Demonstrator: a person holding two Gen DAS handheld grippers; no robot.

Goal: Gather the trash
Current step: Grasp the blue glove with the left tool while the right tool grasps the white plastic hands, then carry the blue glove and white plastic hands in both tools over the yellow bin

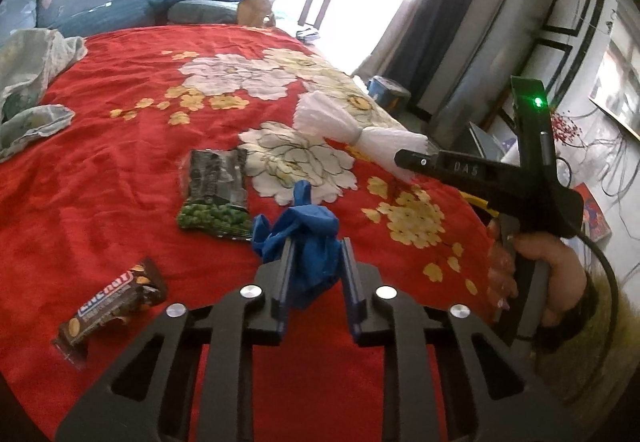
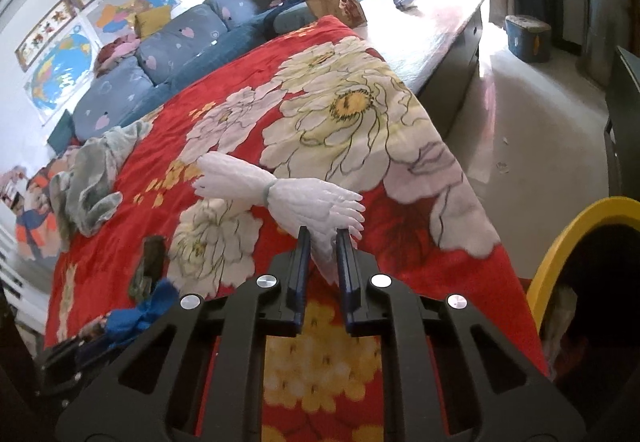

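In the left wrist view, the left tongs [image 1: 316, 262] are closed on a crumpled blue glove [image 1: 304, 238], which bulges up between and above the two fingers, over a red flowered blanket [image 1: 120, 161]. Just ahead and to the left of the tongs lies a packet of green peas [image 1: 214, 193]; nearer and further left is a chocolate bar wrapper [image 1: 112, 298]. Ahead to the right, the right tongs [image 1: 416, 157] pinch the end of a white plastic bundle [image 1: 348, 121] tied in the middle. In the right wrist view, the right tongs [image 2: 323, 238] grip the near end of that white bundle [image 2: 280, 189], the rest stretching ahead and left over the blanket [image 2: 224, 113]. To the right of the tongs stands a yellow-rimmed bin [image 2: 560, 242]. The blue glove [image 2: 136, 316] shows low on the left.
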